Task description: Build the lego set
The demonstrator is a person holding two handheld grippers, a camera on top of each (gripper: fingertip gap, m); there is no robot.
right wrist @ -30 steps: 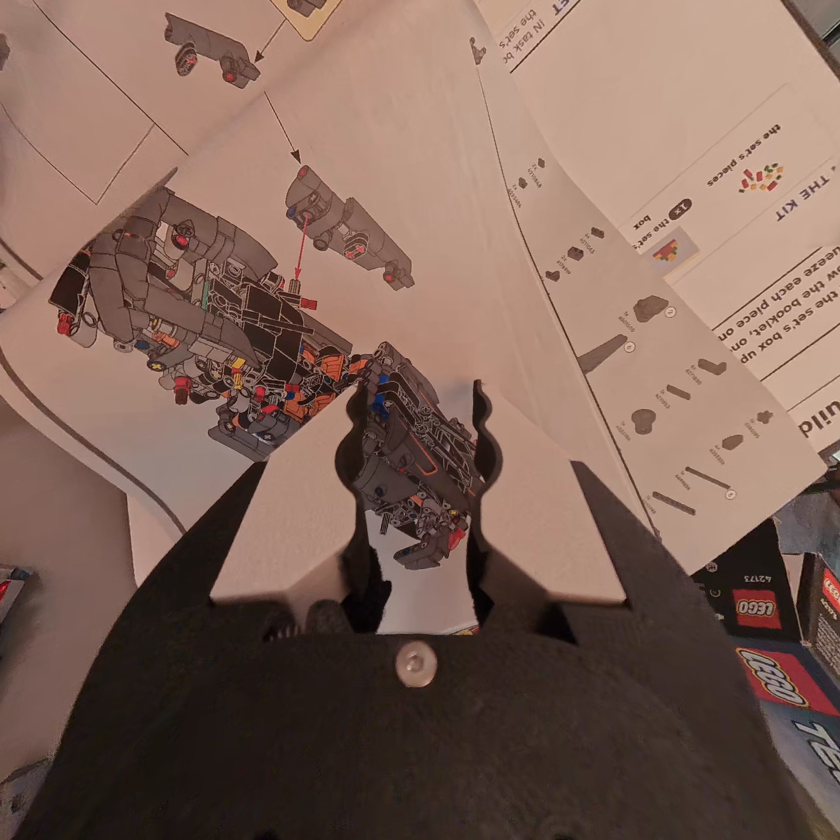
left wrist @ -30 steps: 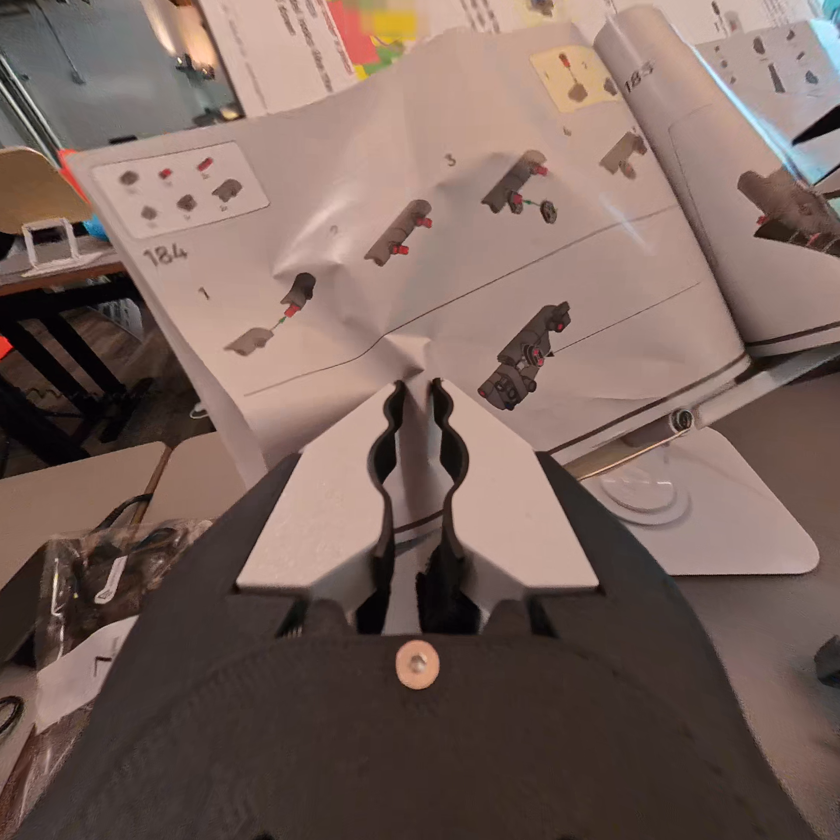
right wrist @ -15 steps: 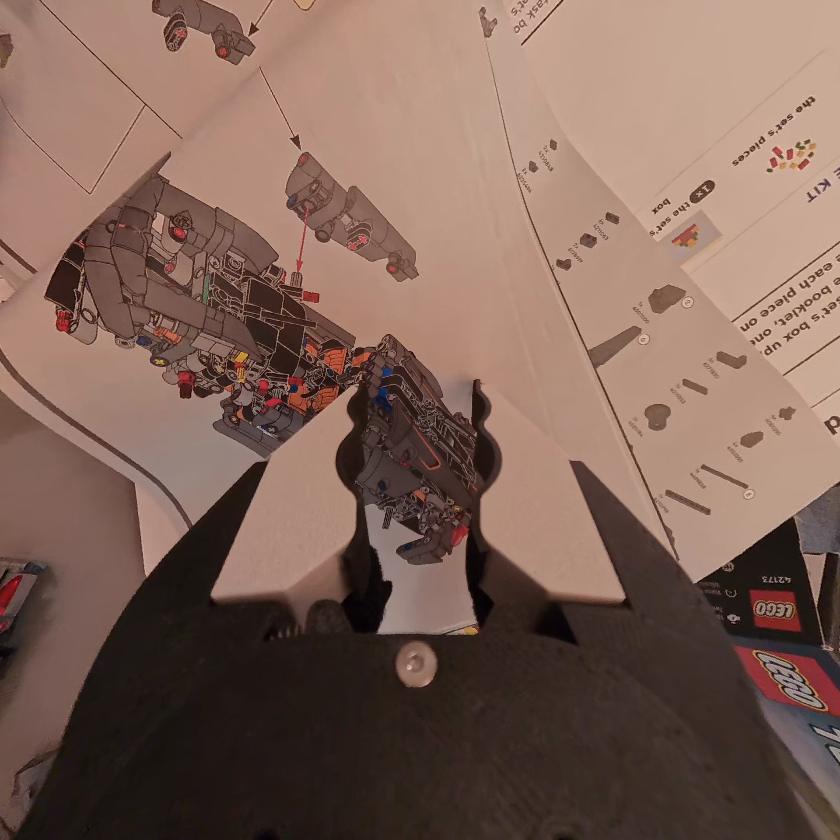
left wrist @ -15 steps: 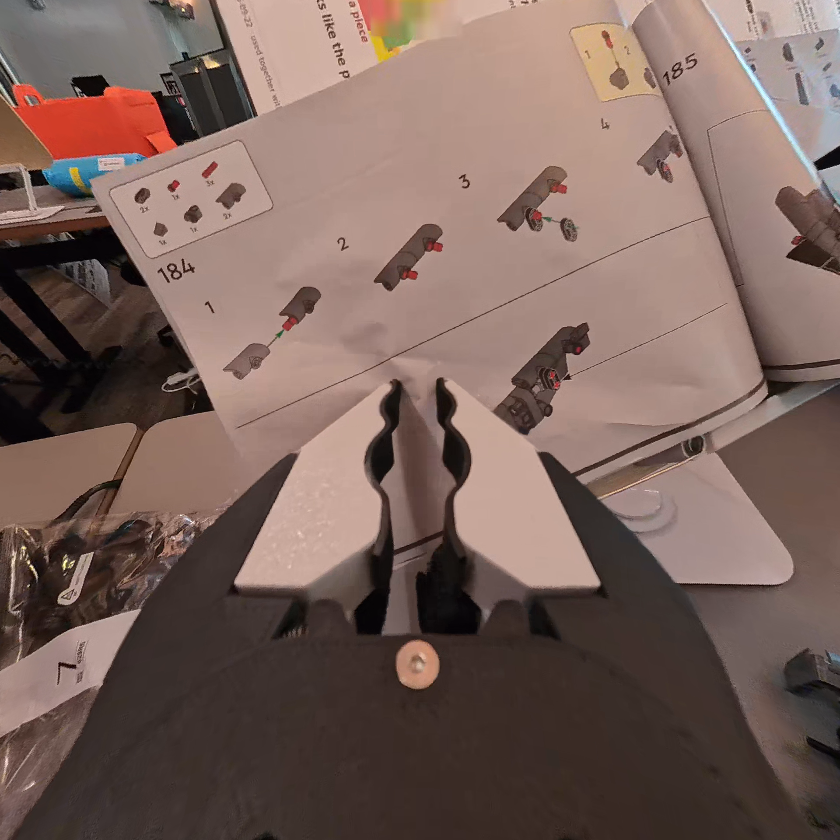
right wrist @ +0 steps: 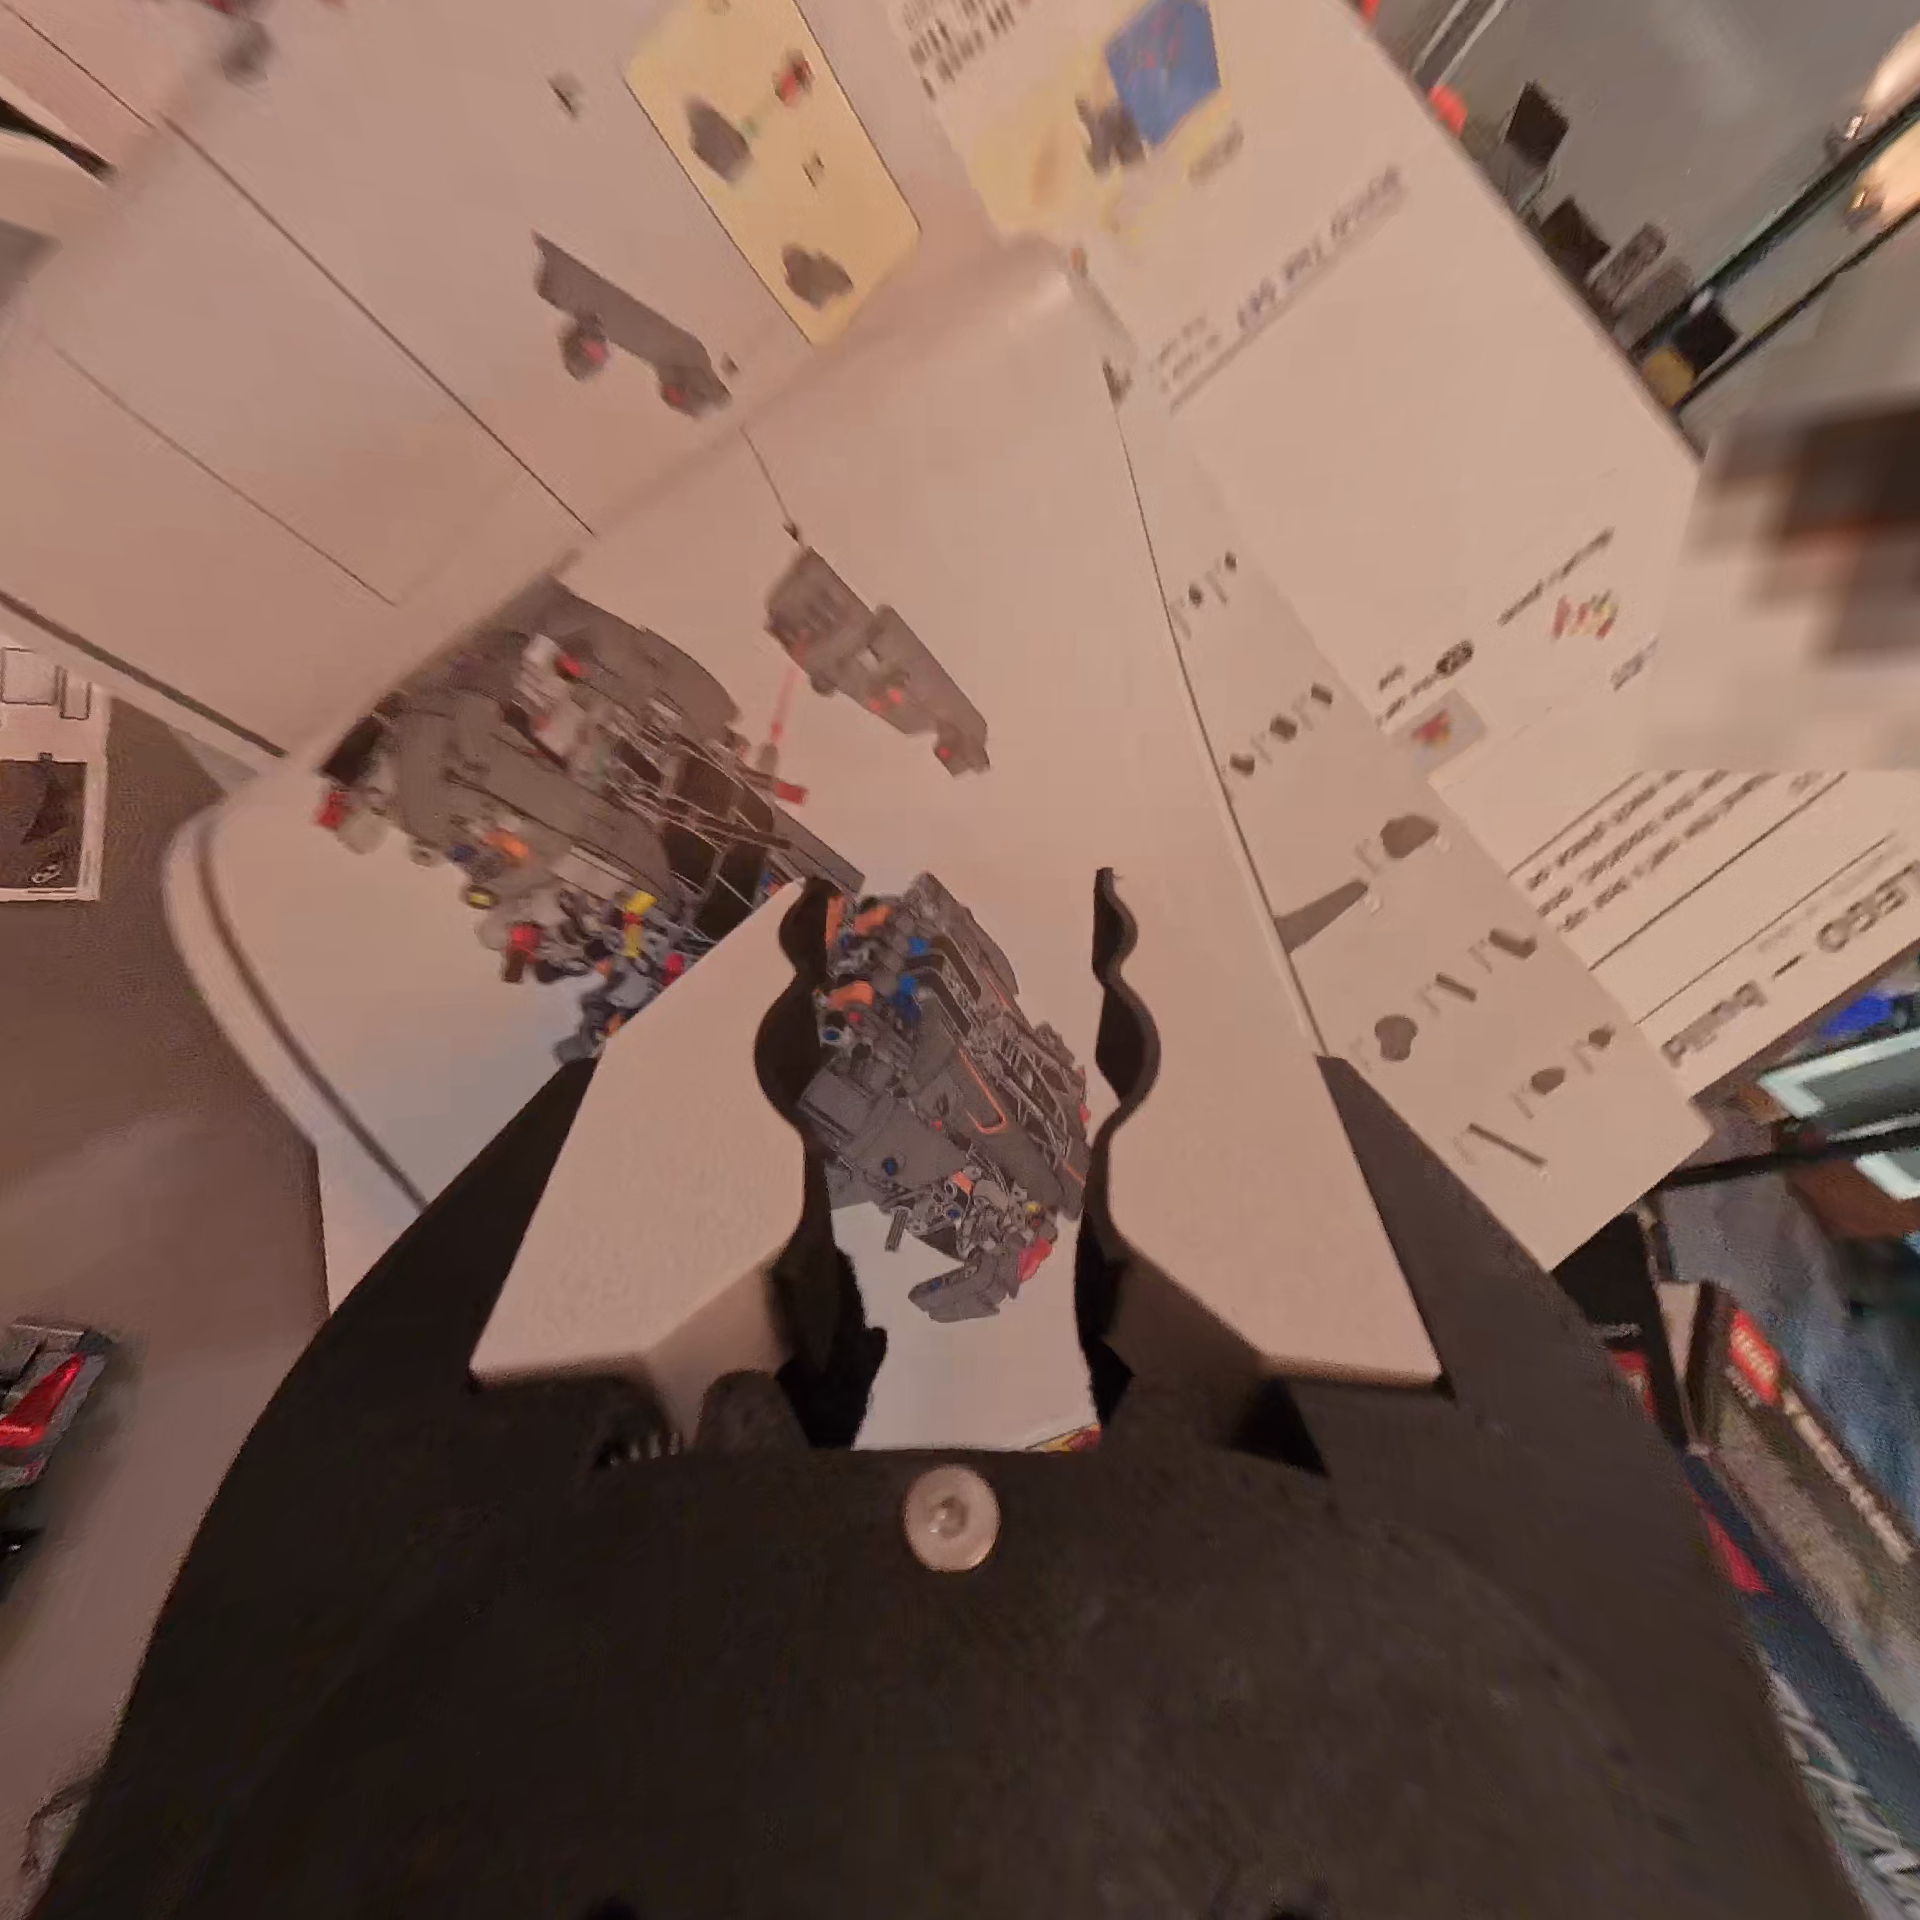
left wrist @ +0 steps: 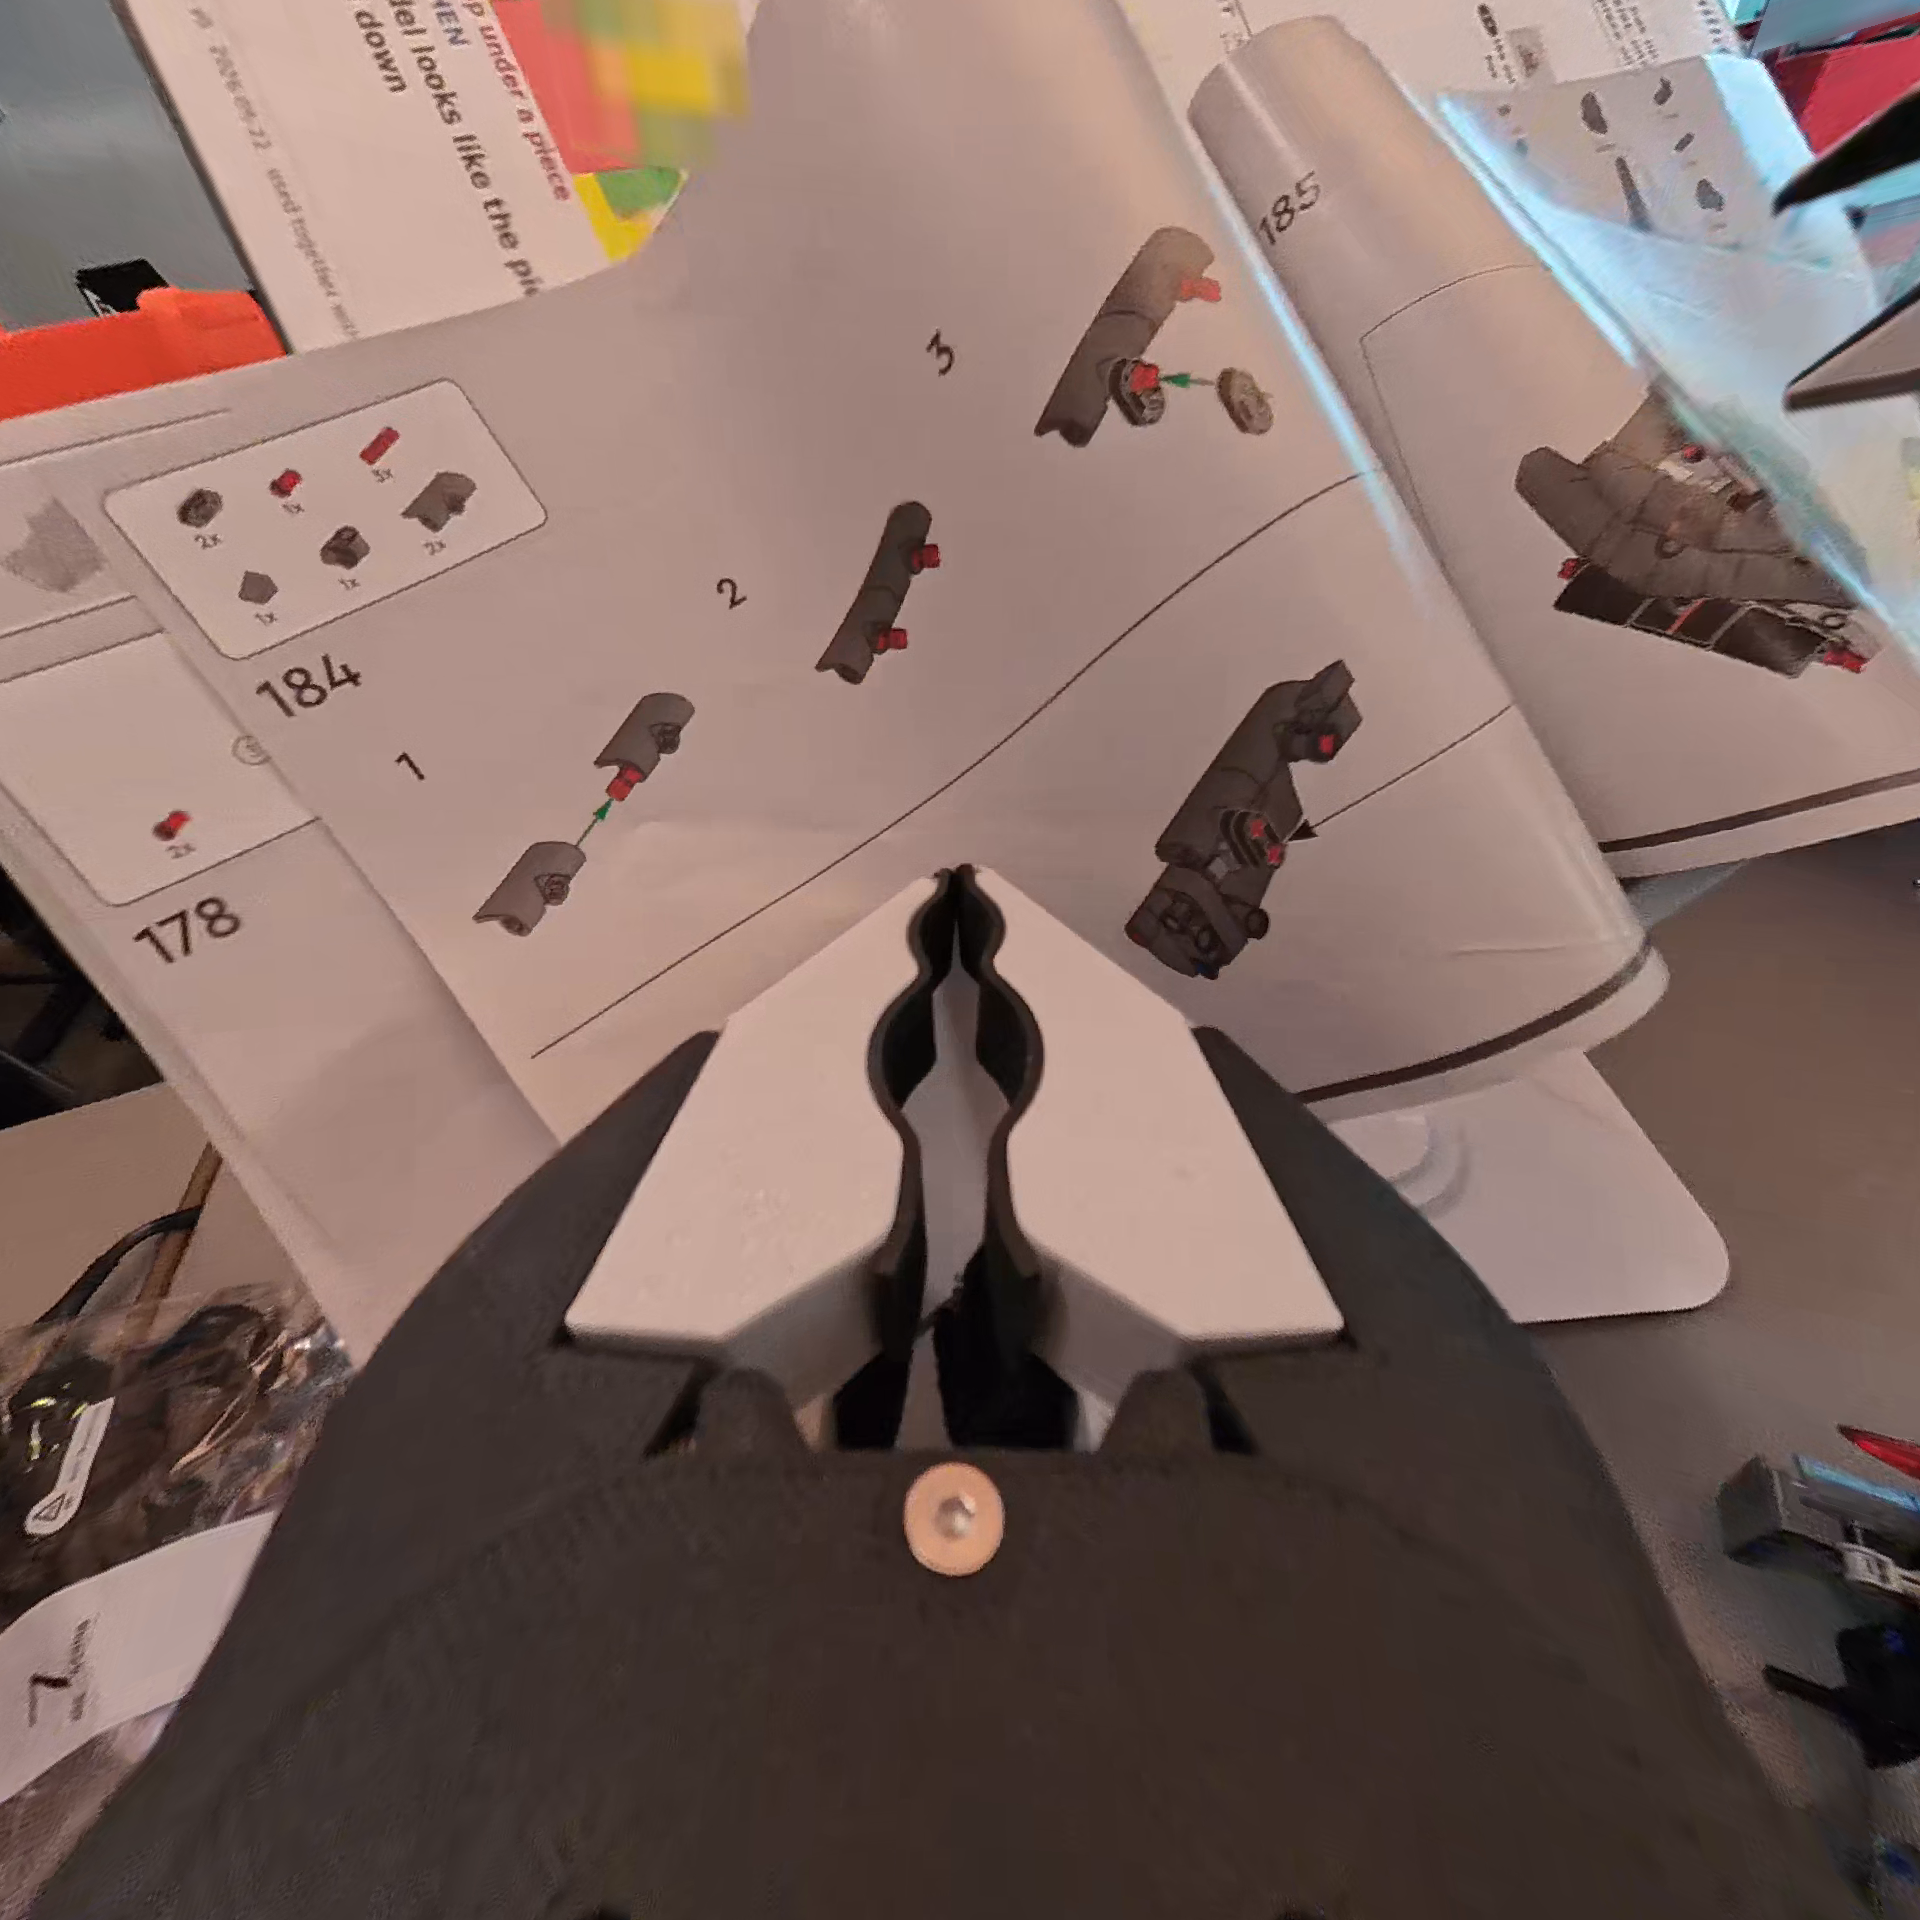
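Observation:
The instruction booklet (left wrist: 831, 644) stands open on a white stand (left wrist: 1558, 1226), showing sub-assembly steps in grey and red. My left gripper (left wrist: 956, 881) is shut, tips together right at the lower part of the left page; I cannot tell if it touches the paper. My right gripper (right wrist: 951, 894) is open before the right page (right wrist: 935, 644), whose printed model picture shows between the fingers. That view is motion-blurred. Dark tips at the top right of the left wrist view (left wrist: 1849, 187) are probably the right gripper, beside a blurred lifted page (left wrist: 1662, 239).
A clear bag of dark parts (left wrist: 156, 1403) with a white label lies at left. Built grey and red Lego pieces (left wrist: 1818, 1538) lie on the table at right. Lego boxes (right wrist: 1766, 1455) sit right of the booklet. A printed sheet (left wrist: 416, 156) stands behind. My hands' fingertips stand some 25 cm from each other.
My left gripper closed from a narrow gap to shut and moved nearer the page; another page edge appeared at left. The right gripper stayed open while its view swung and blurred.

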